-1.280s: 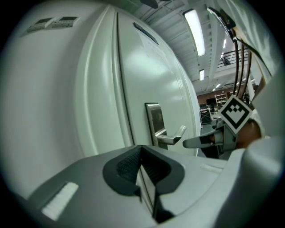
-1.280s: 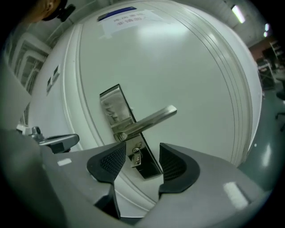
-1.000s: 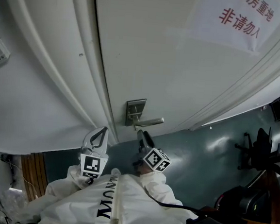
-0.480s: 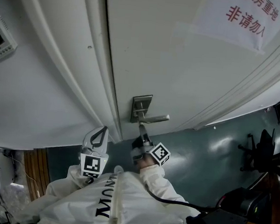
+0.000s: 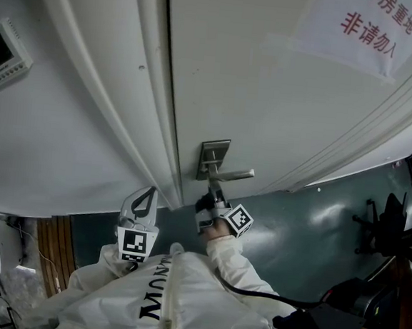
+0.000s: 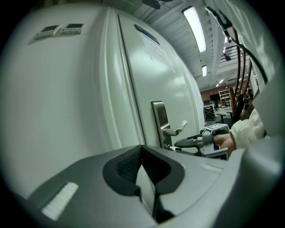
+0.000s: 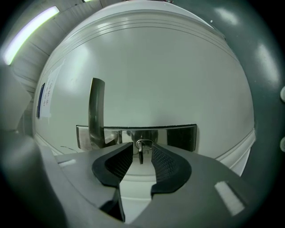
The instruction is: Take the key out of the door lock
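A small key (image 7: 140, 156) with a ring sticks out of the steel lock plate (image 7: 178, 137), under the lever handle (image 7: 96, 111). My right gripper (image 7: 141, 150) is right at the lock. Its jaws are closing with the key between them, and a slim gap shows on each side of the key. In the head view this gripper (image 5: 214, 193) reaches up just below the plate (image 5: 213, 154) and the handle (image 5: 235, 175); the key is too small to see there. My left gripper (image 5: 150, 191) is held low near the door frame, shut on nothing, apart from the lock.
The white door carries a paper sign (image 5: 368, 27) with red characters at the upper right. A wall panel (image 5: 4, 53) sits left of the door frame (image 5: 120, 81). Chairs and dark equipment (image 5: 390, 226) stand on the teal floor at the right.
My right gripper has risen from below the handle up to the lock plate, and its jaws look narrower. The left gripper has stayed where it was.
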`<state>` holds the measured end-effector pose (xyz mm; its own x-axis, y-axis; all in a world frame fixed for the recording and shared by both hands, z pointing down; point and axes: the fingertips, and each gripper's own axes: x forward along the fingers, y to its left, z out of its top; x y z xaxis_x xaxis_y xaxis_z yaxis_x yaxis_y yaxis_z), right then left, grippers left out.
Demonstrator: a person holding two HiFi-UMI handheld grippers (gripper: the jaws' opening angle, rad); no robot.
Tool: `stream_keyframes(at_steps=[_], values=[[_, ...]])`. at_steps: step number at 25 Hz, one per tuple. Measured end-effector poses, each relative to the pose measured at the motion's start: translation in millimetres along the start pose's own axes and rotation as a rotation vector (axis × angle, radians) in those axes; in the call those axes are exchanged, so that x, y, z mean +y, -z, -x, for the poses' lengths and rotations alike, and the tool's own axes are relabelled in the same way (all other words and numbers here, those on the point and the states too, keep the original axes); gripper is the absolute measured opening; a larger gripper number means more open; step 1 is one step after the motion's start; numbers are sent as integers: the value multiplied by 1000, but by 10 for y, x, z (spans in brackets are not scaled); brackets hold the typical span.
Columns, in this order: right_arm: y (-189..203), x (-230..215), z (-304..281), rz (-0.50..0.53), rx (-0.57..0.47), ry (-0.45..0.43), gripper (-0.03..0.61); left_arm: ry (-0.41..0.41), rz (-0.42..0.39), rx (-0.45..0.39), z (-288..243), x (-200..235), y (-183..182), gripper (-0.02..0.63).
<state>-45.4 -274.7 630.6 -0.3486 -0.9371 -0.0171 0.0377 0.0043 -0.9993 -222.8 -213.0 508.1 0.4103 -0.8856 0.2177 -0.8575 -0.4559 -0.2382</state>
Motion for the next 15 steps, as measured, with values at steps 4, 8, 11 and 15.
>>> stream_keyframes(at_steps=[4, 8, 11, 15], values=[[-23, -13, -46, -7, -3, 3, 78, 5, -1, -7, -28, -8, -3, 0], [-13, -20, -58, -9, 1, 6, 64, 7, 3, 5, -38, -13, 19, 0], [-15, 15, -70, 5, 2, -5, 27, 8, 4, 6, -48, -5, 14, 0], [-16, 16, -62, 14, 3, -1, 25, 6, 6, 5, -44, -11, 10, 0]])
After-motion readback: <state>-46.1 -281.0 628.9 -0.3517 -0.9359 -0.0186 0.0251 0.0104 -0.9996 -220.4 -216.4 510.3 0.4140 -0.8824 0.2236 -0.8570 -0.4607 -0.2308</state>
